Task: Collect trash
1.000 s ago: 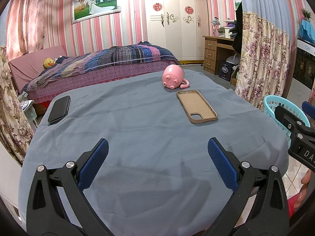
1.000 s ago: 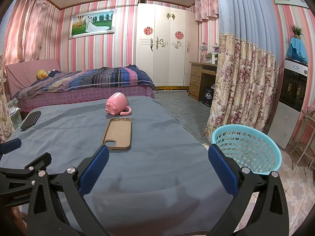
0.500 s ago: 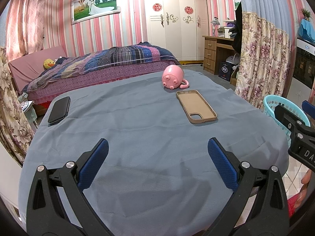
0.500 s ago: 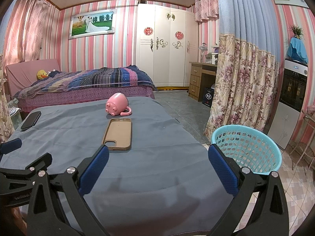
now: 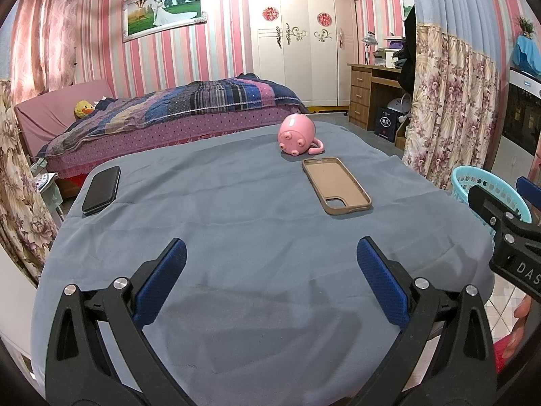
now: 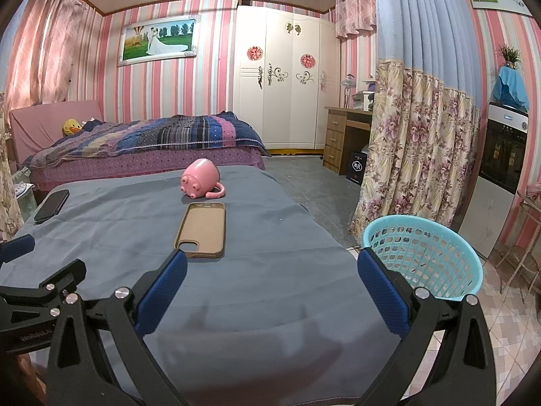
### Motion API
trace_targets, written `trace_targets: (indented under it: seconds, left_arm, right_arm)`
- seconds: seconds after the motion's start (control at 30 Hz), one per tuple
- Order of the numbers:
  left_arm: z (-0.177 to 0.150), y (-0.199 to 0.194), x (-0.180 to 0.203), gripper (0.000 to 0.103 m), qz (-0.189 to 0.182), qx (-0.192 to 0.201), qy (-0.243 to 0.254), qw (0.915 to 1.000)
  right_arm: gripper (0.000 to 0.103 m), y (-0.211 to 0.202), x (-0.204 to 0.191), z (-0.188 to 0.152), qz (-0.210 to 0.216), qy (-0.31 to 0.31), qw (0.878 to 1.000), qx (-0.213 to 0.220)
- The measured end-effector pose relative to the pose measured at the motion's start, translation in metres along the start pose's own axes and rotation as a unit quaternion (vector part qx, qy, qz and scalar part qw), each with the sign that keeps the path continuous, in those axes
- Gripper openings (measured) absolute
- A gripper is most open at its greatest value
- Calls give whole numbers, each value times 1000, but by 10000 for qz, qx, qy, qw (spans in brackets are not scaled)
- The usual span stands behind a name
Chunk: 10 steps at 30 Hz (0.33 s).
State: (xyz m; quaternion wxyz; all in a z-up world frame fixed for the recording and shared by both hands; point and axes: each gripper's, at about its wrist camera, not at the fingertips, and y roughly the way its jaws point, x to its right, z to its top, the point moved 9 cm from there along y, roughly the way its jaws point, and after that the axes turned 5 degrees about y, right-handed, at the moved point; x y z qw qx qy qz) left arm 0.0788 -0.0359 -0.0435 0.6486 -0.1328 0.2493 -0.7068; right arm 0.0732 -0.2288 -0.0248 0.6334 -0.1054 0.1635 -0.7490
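Note:
On the blue-grey cloth of the table [image 5: 236,223] [image 6: 270,291] lie a tan phone case [image 5: 334,184] [image 6: 203,228], a pink pig-shaped mug on its side [image 5: 297,133] [image 6: 200,179] and a black phone [image 5: 101,193] [image 6: 51,205]. A turquoise mesh basket [image 6: 422,257] [image 5: 473,182] stands on the floor off the table's right edge. My left gripper [image 5: 270,264] is open over the near table, nothing between its fingers. My right gripper [image 6: 270,277] is open too, near the table's right front corner, empty. Each gripper's black frame shows at the edge of the other's view.
A bed with a striped quilt [image 5: 189,108] stands behind the table. A white wardrobe [image 6: 280,84], a wooden desk [image 6: 345,135] and a floral curtain [image 6: 416,155] line the back and right. An oven cabinet [image 6: 500,176] stands far right on the tiled floor.

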Motion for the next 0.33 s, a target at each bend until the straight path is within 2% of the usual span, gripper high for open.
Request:
trace_targets:
  seconds: [0.33]
  left_arm:
    - [1, -2, 0, 97, -13, -16, 22, 10000]
  right_arm:
    - [98, 0, 1, -1, -7, 12, 10000, -17]
